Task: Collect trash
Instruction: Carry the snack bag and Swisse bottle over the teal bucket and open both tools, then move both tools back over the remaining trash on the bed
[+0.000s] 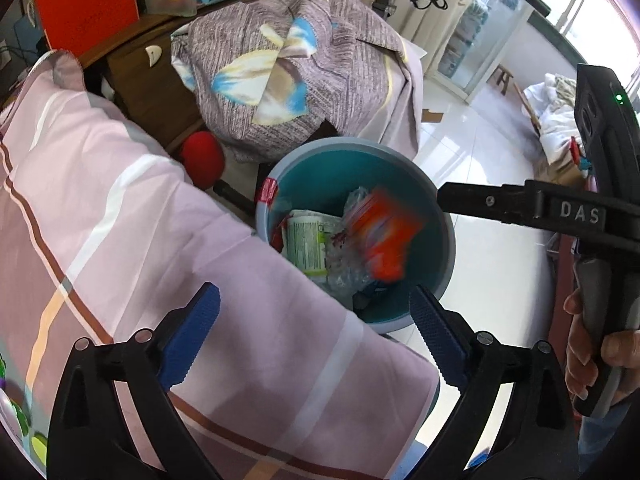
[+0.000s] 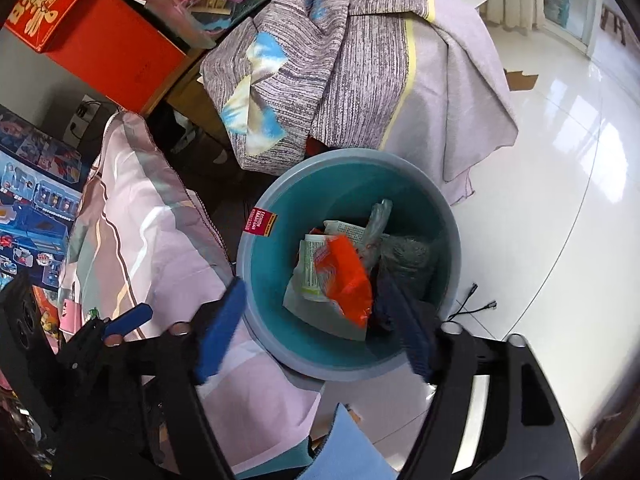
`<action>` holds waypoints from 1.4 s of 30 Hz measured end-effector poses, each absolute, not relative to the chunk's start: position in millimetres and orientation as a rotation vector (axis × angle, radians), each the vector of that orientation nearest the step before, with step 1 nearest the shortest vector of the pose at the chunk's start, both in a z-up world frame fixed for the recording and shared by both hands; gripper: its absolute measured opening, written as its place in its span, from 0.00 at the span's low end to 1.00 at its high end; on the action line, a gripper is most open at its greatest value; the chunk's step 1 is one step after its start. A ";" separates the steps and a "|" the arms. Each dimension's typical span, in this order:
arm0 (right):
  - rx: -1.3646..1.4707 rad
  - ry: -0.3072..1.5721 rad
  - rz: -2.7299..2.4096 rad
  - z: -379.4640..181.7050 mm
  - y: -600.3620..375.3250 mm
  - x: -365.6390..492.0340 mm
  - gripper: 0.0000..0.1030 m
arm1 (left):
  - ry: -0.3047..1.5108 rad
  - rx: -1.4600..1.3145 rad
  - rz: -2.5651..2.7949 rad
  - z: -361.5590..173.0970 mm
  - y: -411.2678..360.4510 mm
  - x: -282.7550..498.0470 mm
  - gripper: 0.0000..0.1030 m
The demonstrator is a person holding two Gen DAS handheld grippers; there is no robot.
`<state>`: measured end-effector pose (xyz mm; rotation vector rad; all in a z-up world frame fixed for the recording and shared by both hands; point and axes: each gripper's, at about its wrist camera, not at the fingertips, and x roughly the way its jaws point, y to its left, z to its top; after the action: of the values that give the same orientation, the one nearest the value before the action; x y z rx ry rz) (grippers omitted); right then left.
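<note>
A round teal trash bin (image 1: 436, 232) (image 2: 272, 272) stands on the floor beside the bed. Inside lie a green-and-white wrapper (image 1: 308, 244) (image 2: 310, 268), clear plastic and other scraps. An orange wrapper (image 1: 384, 236) (image 2: 346, 280) is blurred in the left wrist view, in the air over the bin's contents. My left gripper (image 1: 316, 320) is open and empty, above the bed edge near the bin. My right gripper (image 2: 320, 336) is open and empty, just above the bin; it also shows in the left wrist view (image 1: 520, 208).
A pink striped bedsheet (image 1: 140, 240) (image 2: 160, 248) lies left of the bin. A purple patterned cloth (image 1: 304, 64) (image 2: 360, 60) covers something behind it. A wooden cabinet (image 1: 152, 92), an orange box (image 2: 100, 44) and white tiled floor (image 2: 540, 200) surround it. A black cable (image 2: 472, 304) lies on the floor.
</note>
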<state>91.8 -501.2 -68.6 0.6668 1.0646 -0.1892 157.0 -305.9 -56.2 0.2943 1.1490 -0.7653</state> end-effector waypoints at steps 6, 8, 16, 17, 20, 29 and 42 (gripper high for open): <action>0.635 1.127 -0.238 -73.2 -495.1 90.1 0.76 | 1.156 0.269 -0.765 -55.4 -293.0 156.4 0.93; 0.616 1.141 -0.252 -73.4 -491.9 89.4 0.76 | 1.155 0.263 -0.761 -55.3 -289.1 155.9 0.93; 0.574 1.145 -0.245 -59.0 -468.0 88.2 0.77 | 1.135 0.230 -0.748 -44.6 -265.4 150.4 0.94; 0.570 1.144 -0.242 -57.2 -464.1 88.8 0.79 | 1.130 0.227 -0.746 -42.8 -262.3 149.9 0.94; 0.550 1.138 -0.229 -49.5 -449.1 90.9 0.81 | 1.115 0.213 -0.734 -36.4 -248.3 148.2 0.94; 0.475 1.153 -0.172 -32.2 -392.4 101.1 0.81 | 1.089 0.151 -0.675 -24.9 -189.6 145.6 0.95; 0.355 1.223 -0.023 -24.8 -274.1 132.1 0.81 | 1.075 0.057 -0.497 -27.1 -46.1 141.3 0.95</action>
<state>132.1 -274.1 -24.8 0.3547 1.2230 -0.0226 141.3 -46.1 -27.1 0.0565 1.0752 -0.4967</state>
